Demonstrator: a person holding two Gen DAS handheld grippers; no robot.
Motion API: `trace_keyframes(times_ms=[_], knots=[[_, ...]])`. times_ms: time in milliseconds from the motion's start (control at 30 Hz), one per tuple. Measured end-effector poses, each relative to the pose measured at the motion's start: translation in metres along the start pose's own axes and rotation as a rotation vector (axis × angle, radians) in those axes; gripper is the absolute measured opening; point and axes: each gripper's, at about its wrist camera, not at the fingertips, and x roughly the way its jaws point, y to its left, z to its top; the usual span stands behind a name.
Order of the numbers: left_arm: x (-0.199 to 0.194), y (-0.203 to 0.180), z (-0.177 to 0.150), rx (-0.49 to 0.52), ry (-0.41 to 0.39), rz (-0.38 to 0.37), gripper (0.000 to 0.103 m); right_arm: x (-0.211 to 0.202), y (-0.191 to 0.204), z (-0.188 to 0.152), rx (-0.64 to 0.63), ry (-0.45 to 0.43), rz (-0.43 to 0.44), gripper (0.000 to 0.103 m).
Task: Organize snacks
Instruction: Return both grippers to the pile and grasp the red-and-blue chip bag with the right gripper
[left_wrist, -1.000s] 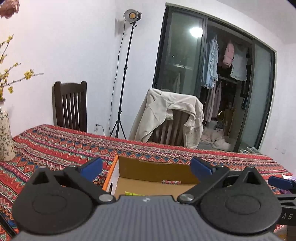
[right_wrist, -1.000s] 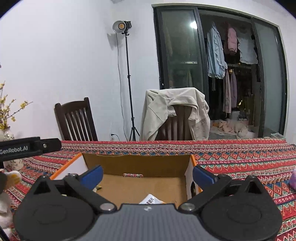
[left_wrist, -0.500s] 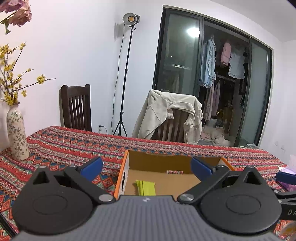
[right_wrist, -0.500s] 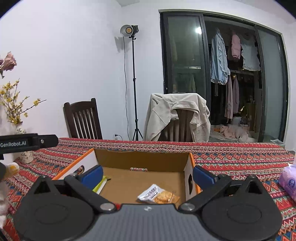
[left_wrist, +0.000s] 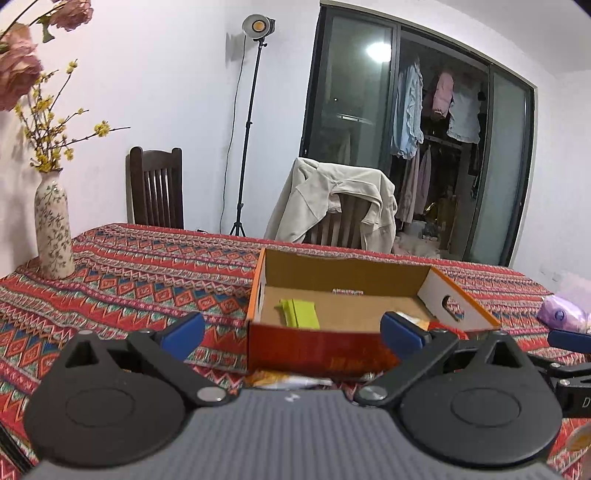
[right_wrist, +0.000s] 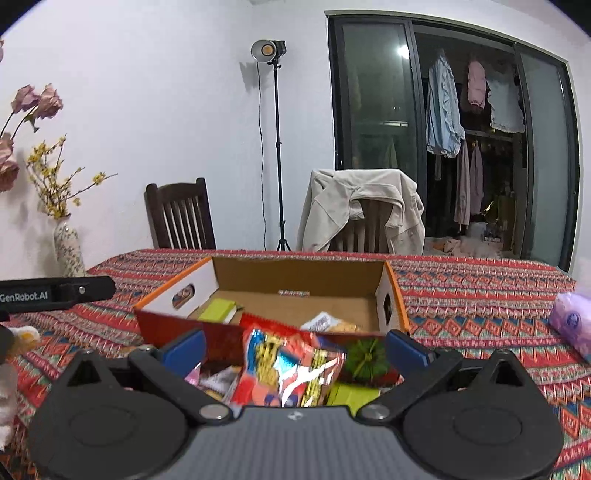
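right gripper (right_wrist: 293, 345) spread, empty, directly over red snack packet (right_wrist: 291, 369) lying in front of cardboard box (right_wrist: 273, 295); packet's long axis runs roughly left-right between the fingers. left gripper (left_wrist: 291, 332) also spread, empty, farther off, so right likely grabs.

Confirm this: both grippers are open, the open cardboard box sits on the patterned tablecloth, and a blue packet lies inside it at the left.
One detail is wrong: the packet at the left inside the open cardboard box is yellow-green, not blue, as the left wrist view shows. The rest holds: the left gripper and right gripper are open, and the box sits on the patterned tablecloth.
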Motion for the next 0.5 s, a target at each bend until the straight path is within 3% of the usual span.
trace_keyframes(times_ms=[500], knots=[[-0.016, 0.021, -0.044, 0.023, 0.002, 0.01, 0.103, -0.018, 0.005, -0.043, 0.022, 0.065, 0.017, 0.103]])
